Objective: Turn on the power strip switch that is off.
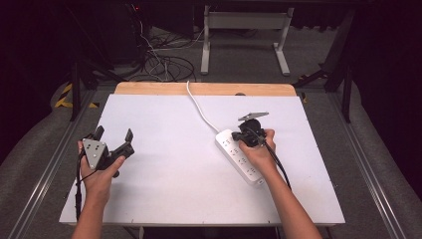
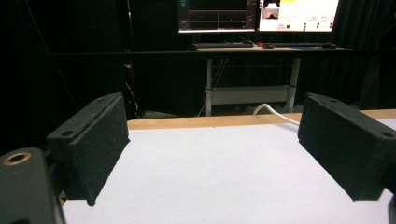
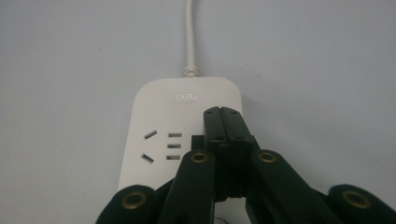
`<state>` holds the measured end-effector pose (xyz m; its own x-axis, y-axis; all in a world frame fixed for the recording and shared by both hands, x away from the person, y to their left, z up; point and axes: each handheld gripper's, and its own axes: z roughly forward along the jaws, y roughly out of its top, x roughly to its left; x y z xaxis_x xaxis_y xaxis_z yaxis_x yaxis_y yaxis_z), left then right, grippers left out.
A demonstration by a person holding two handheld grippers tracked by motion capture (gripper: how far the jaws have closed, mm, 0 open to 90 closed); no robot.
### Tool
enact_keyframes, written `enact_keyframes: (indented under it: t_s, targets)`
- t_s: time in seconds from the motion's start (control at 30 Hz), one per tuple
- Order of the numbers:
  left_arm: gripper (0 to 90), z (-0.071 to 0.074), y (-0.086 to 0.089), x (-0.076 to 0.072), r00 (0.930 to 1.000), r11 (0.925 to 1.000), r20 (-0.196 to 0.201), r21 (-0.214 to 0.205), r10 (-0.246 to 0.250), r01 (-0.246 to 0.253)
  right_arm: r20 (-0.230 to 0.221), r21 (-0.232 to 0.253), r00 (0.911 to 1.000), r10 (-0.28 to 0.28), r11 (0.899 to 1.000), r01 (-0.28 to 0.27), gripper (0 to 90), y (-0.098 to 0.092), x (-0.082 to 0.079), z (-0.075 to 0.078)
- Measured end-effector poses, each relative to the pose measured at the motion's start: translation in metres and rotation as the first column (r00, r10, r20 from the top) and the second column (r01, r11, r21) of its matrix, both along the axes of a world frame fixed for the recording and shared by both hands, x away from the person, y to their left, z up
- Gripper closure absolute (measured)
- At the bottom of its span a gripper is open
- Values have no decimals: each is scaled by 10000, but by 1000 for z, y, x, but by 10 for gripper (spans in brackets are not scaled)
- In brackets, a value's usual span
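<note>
The white power strip (image 3: pixel 180 135) is lying on the white table (image 1: pixel 164 189) directly under the right gripper (image 3: pixel 224 112), whose fingers are pressed together with nothing between them and are hovering over, or perhaps touching, its end near the cord (image 3: pixel 189 32). I judge the step in hand is pressing something on the strip, maybe a switch, so the next move is calling for a short, straight push down. The left gripper (image 1: pixel 114 142) is waiting well apart, its fingers (image 2: pixel 91 144) spread wide over bare table.
</note>
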<state>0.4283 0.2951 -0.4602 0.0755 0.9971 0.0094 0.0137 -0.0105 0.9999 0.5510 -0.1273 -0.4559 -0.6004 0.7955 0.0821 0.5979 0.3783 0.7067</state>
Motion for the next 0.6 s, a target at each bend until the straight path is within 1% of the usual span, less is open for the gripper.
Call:
enact_keyframes:
  t_s: [0.23, 0.4, 0.47, 0.6]
  targets:
    - [91, 0, 0, 0, 10000, 10000, -5, 47, -19, 19, -20, -46, 10000, -10, 10000, 10, 900, 0, 0, 0]
    - [91, 0, -1, 0, 10000, 10000, -6, 52, -23, 23, -102, 51, 9999, -48, 10000, 49, 900, 0, 1, 0]
    - [91, 0, -1, 0, 10000, 10000, -28, 2, -51, 51, -53, -11, 10000, -49, 10000, 49, 900, 0, 0, 0]
    - [92, 0, -1, 0, 10000, 10000, -32, 36, -68, 68, -10, -79, 10000, -68, 9999, 68, 900, 1, 0, 0]
